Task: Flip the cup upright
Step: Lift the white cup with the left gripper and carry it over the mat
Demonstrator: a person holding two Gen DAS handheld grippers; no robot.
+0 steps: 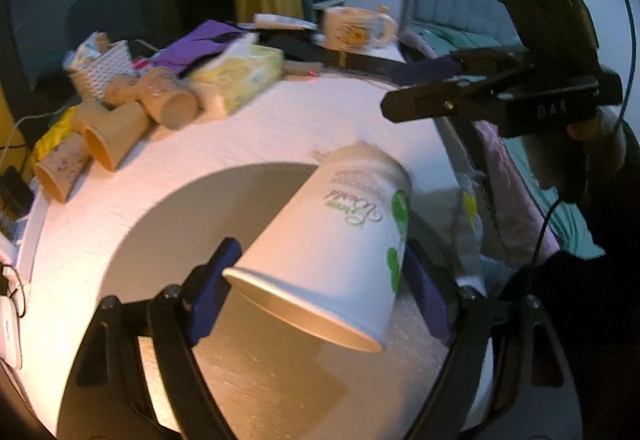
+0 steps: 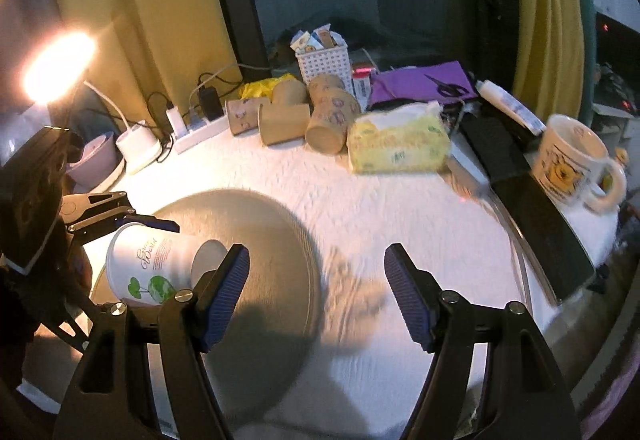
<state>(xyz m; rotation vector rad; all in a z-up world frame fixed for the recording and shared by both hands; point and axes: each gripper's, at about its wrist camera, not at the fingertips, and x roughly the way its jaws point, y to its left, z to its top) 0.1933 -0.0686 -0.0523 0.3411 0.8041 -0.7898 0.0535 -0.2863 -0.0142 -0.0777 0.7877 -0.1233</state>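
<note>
While the white paper cup [image 1: 336, 240] is being gripped between the blue pads [image 1: 212, 292] of the left claw [image 1: 316, 288], it is being held tilted on its side above a round grey mat [image 1: 180, 208], its open mouth turned toward the left wrist camera and its closed base pointing away. Green printing and script lettering are being shown on the cup's side. The mat is lying on a bench [image 2: 360, 208] covered in a white textured cloth. The right claw [image 2: 316, 292] is being held wide apart with nothing between its pads [image 2: 404, 292], just beside the cup's base and above the edge of the mat; in the left wrist view the same claw [image 1: 404, 106] is being seen side-on at the right, well above the bench. At the far side of the bench, several brown paper cups [image 2: 288, 120] are lying on their sides, next to a yellow tissue pack [image 2: 396, 144]. A white basket [image 2: 324, 60] is standing behind them, and a cartoon-printed mug [image 2: 572, 160] is sitting upright at the right edge. A lamp [image 2: 56, 68] is glowing at the left.
</note>
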